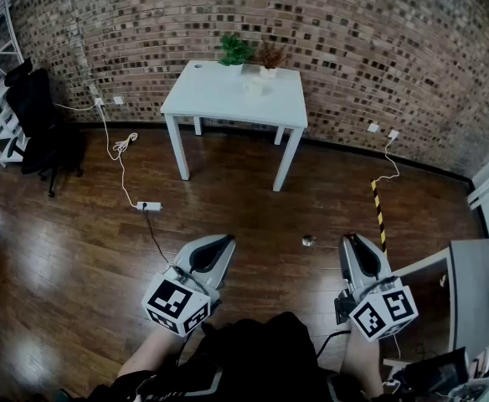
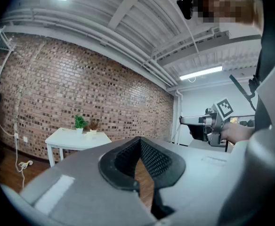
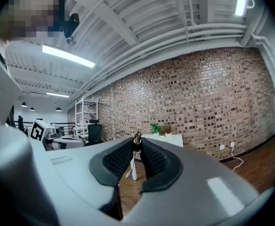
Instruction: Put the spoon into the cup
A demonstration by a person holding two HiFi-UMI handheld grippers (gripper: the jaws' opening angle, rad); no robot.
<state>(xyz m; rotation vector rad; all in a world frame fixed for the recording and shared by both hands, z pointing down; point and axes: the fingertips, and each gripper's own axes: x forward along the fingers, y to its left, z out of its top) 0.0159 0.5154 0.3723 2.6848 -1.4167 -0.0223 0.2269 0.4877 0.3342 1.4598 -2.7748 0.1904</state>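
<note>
Right gripper view: spoon (image 3: 136,139) between jaws.

- Grey left hand-held gripper (image 1: 226,239) and right hand-held gripper (image 1: 347,239), each with black-and-white square markers.
- White surface (image 1: 228,99) far ahead of them, against a red-brown brick wall (image 1: 378,40).
- Glossy dark-brown wood floor (image 1: 77,249); yellow-and-black striped tape (image 1: 379,212) ahead of the right one.

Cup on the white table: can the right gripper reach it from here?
Probably not yet. The cup stands on the table, a long stretch of wooden floor away from the right gripper. Nothing seems to block the path, so walking closer should do.
</note>
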